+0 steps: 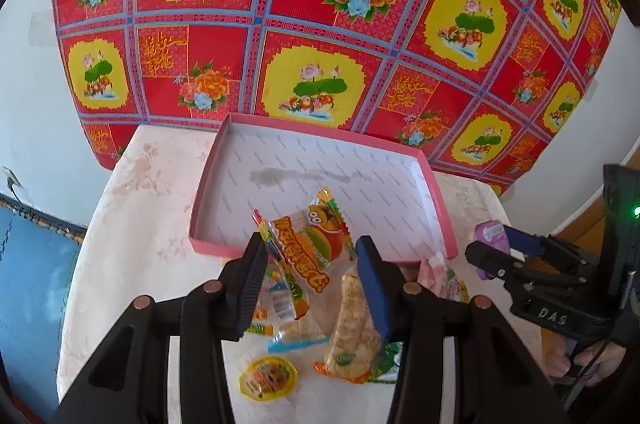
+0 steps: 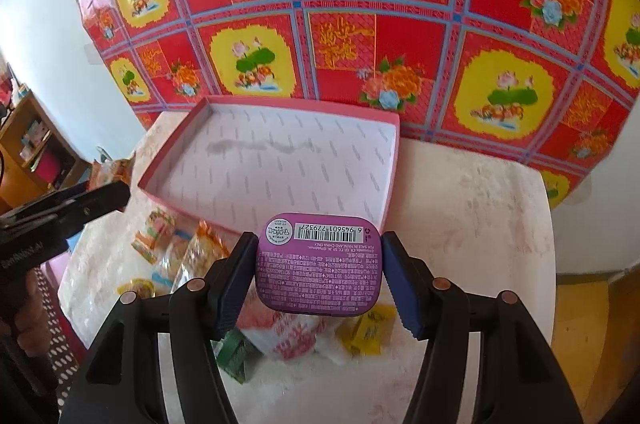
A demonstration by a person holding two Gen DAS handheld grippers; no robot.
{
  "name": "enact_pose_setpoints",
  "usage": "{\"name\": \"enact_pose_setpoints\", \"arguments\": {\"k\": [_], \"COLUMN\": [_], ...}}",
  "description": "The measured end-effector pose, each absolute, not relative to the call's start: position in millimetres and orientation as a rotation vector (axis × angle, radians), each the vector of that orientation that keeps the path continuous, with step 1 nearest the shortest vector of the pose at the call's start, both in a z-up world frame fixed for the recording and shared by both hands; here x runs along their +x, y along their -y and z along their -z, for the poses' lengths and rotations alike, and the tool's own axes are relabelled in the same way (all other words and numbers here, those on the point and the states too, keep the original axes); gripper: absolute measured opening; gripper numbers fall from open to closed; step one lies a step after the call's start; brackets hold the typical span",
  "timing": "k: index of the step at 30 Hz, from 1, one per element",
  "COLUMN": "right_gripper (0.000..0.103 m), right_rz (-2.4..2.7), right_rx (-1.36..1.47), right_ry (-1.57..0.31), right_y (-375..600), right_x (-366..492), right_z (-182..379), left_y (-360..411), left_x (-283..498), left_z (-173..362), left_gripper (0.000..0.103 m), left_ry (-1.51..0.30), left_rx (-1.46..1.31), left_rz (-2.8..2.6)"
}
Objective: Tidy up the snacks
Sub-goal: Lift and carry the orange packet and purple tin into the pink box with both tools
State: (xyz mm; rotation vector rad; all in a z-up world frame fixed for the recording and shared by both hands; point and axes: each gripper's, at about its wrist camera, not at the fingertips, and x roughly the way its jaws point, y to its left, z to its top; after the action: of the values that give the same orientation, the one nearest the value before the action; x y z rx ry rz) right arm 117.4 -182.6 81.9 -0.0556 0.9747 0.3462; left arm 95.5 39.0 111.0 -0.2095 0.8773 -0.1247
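My left gripper (image 1: 312,264) is shut on an orange burger-picture candy packet (image 1: 316,244), held above the near rim of the pink tray (image 1: 320,160). The tray's white inside holds nothing. My right gripper (image 2: 320,276) is shut on a flat purple tin (image 2: 320,264), barcode side up, just in front of the tray (image 2: 280,168). The left wrist view shows that gripper (image 1: 500,256) with the purple tin (image 1: 490,236) at the right edge. In the right wrist view the left gripper (image 2: 100,196) enters from the left.
Loose snacks lie on the pale marbled table (image 1: 140,224): a yellow round jelly cup (image 1: 268,378), a cracker packet (image 1: 352,328), a yellow packet (image 2: 366,334), a green packet (image 2: 236,352). A red flowered sheet (image 1: 320,24) hangs behind. A wooden shelf (image 2: 28,144) stands far left.
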Motion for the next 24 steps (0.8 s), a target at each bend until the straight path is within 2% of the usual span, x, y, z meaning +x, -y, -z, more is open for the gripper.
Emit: {"name": "enact_pose_setpoints", "arguments": {"k": [16,24], "right_gripper": [0.063,0.063], "right_rz": [-0.315,-0.302], "right_rx": [0.018,0.051], "right_ry": [-0.868,-0.903], "right_y": [168.8,172.0], "right_x": [153.0,180.5], "right_z": [-105.8,-92.7], "left_y": [-28.6,-19.2], "left_x": [148.7,182.9], "left_z": [-102.1,-81.8], "left_gripper": [0.048,0.048], "left_ry": [-0.886,-0.924], "left_rx": [-0.134,-0.112], "left_rz": [0.160,0.167]}}
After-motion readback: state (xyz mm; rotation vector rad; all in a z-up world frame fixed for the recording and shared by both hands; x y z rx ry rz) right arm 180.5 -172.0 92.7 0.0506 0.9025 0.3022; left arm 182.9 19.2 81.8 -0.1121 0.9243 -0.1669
